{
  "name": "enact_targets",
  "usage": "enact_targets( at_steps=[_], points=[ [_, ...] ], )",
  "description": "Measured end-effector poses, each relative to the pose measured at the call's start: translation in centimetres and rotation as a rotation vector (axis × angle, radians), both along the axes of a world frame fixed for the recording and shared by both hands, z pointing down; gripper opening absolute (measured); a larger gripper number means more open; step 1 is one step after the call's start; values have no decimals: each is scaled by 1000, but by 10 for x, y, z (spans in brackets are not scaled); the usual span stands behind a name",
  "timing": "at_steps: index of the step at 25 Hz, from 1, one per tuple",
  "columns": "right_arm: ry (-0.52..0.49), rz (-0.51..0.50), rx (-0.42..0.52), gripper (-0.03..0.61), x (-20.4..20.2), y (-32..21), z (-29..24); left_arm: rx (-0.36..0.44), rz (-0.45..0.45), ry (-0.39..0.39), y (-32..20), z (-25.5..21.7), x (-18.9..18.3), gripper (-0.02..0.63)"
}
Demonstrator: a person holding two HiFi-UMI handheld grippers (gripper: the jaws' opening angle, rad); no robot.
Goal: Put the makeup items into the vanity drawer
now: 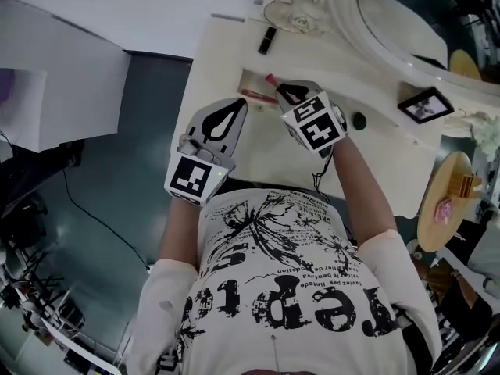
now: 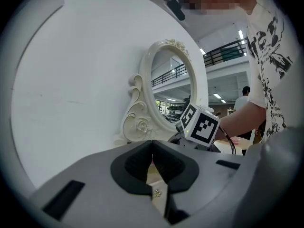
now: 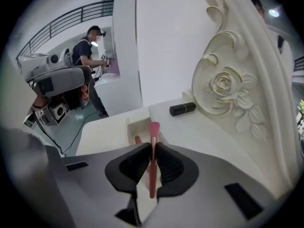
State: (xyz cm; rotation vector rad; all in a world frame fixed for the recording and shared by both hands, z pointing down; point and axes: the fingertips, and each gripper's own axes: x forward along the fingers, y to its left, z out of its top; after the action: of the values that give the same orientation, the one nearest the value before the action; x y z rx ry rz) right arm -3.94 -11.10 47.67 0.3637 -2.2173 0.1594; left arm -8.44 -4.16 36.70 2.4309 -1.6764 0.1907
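My right gripper (image 1: 286,91) is shut on a slim pink makeup brush (image 3: 152,167), held upright between the pads with its flat pink tip (image 3: 154,128) poking out over the open vanity drawer (image 1: 248,83). Another pink item (image 1: 255,97) lies inside that drawer. A black lipstick (image 1: 267,39) rests on the vanity top near the mirror base, and it also shows in the right gripper view as a lipstick (image 3: 183,109). My left gripper (image 1: 232,109) hovers just left of the drawer's front, jaws shut with nothing in them. In the left gripper view those pads (image 2: 164,164) meet.
An ornate white oval mirror (image 1: 391,22) stands at the back of the white vanity (image 1: 226,45). A dark round knob-like item (image 1: 358,120) and a small photo frame (image 1: 426,105) sit to the right. A round wooden stool (image 1: 447,201) stands further right. The floor drops off to the left.
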Motion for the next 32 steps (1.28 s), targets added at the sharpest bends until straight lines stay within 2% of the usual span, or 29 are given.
enact_targets(
  at_steps=[5, 8, 12, 15, 17, 21, 25, 32],
  points=[
    [42, -109, -24, 61, -24, 8, 17, -21, -52, 13, 1, 11, -15, 14],
    [33, -119, -43, 61, -34, 8, 23, -1, -82, 37, 0, 14, -22, 14],
    [-13, -105, -29, 70, -42, 3, 24, -26, -85, 18, -1, 21, -25, 14],
    [-47, -83, -47, 221, -43, 5, 19, -17, -73, 20, -1, 17, -26, 14],
    [-53, -65, -54, 238, -39, 7, 15, -27, -51, 10, -1, 15, -24, 14],
    [-58, -13, -39, 253, -20, 1, 6, -4, -7, 14, -10, 5, -11, 14],
    [-92, 80, -59, 258, 8, -5, -4, 20, 62, 28, -21, -2, 13, 14],
    [-78, 269, -40, 258, 95, -18, -3, 1, 226, 12, -40, 3, 76, 14]
  ],
)
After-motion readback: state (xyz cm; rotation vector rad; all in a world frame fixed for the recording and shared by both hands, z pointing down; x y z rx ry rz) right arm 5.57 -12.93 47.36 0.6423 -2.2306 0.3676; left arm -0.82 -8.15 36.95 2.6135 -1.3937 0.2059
